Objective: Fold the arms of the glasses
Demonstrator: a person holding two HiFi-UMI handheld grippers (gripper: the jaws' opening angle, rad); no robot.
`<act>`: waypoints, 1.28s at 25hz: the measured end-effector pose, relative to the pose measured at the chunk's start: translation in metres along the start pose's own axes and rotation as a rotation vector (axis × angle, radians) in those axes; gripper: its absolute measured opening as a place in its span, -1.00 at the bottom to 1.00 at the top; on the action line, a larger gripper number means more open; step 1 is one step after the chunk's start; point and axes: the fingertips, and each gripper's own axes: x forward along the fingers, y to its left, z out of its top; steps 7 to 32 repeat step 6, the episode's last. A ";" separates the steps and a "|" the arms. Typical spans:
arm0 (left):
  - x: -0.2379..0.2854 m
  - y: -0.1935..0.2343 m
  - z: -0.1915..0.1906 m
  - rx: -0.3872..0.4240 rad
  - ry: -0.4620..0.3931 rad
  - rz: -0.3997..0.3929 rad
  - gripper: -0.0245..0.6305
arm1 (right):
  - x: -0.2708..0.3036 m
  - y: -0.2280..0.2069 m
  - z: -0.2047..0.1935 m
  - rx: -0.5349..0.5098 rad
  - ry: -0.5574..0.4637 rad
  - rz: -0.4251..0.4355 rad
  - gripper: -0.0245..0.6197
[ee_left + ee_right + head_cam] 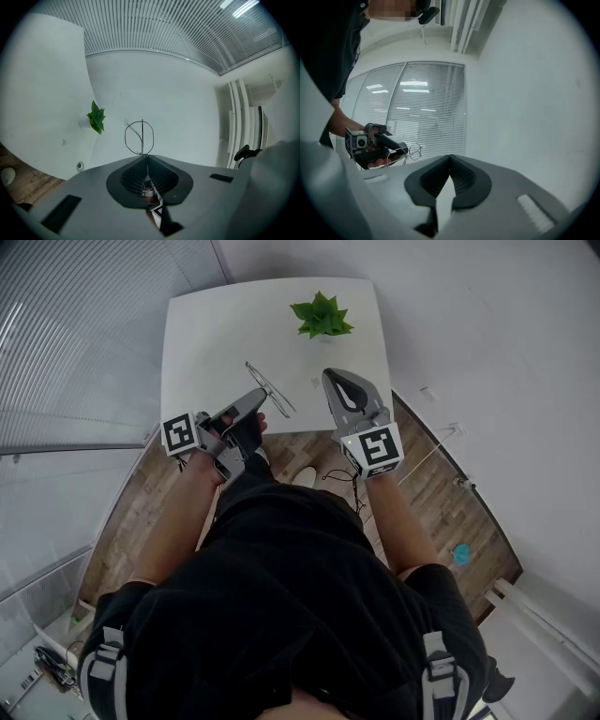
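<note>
White table (216,334) — left gripper (256,397) grips glasses (271,390).

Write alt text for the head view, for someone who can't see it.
Seen from above, a person's left claw grips wire glasses at a white table. The right claw is shut and empty; a plant sits farther back.

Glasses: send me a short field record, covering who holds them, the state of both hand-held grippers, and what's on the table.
glasses: thin wire frame, lens loop showing beyond the jaw tips
left hand-held gripper: shut on glasses
right hand-held gripper: shut, empty, apart from glasses
table: white, carries a green plant
arms folded: cannot tell
</note>
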 end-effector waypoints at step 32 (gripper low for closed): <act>-0.001 0.000 0.000 0.000 -0.001 0.000 -0.89 | 0.000 0.001 0.000 0.001 -0.002 0.001 -0.89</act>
